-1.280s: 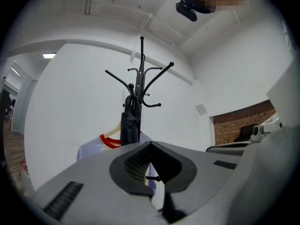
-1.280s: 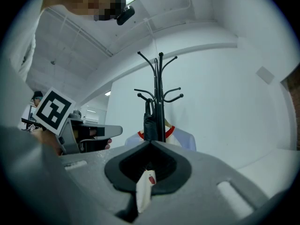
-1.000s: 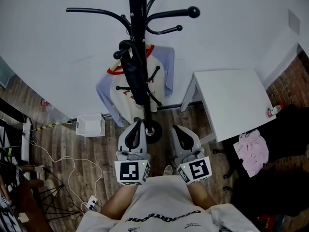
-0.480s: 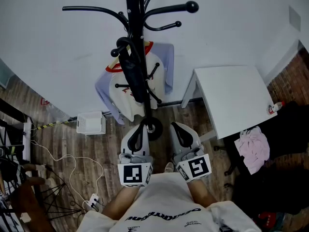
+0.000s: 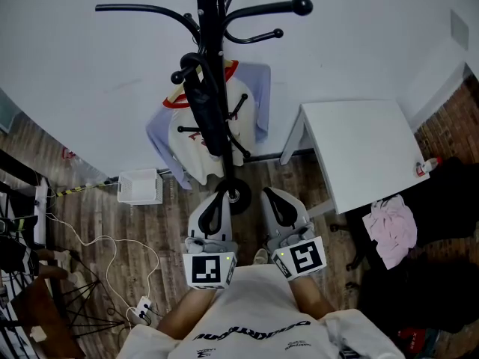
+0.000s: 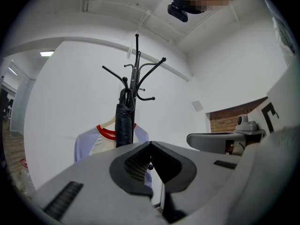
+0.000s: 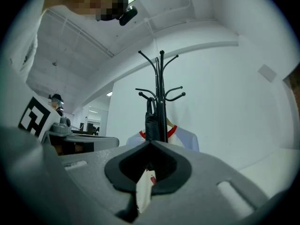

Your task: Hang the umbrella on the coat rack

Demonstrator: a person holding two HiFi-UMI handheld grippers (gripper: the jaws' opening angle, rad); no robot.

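Note:
The black folded umbrella (image 5: pixel 206 118) hangs by its curved handle from a hook of the black coat rack (image 5: pixel 210 43), lying along the pole. Both grippers are held low in front of the person, apart from the rack and pointing at it. My left gripper (image 5: pixel 218 189) is shut with nothing in it. My right gripper (image 5: pixel 269 192) is shut and empty too. In the left gripper view the umbrella (image 6: pixel 124 123) and the coat rack (image 6: pixel 137 64) stand ahead past the closed jaw tips. The right gripper view shows the umbrella (image 7: pixel 151 121) against the pole in the same way.
A white and pale blue shirt (image 5: pixel 251 99) hangs on the rack behind the umbrella. A white table (image 5: pixel 367 148) stands to the right, with a pink cloth (image 5: pixel 391 232) below it. A white box (image 5: pixel 139 188) and cables (image 5: pixel 97 253) lie on the wooden floor at left.
Nothing has visibly changed: the umbrella stays on its hook and both grippers stay shut in about the same place.

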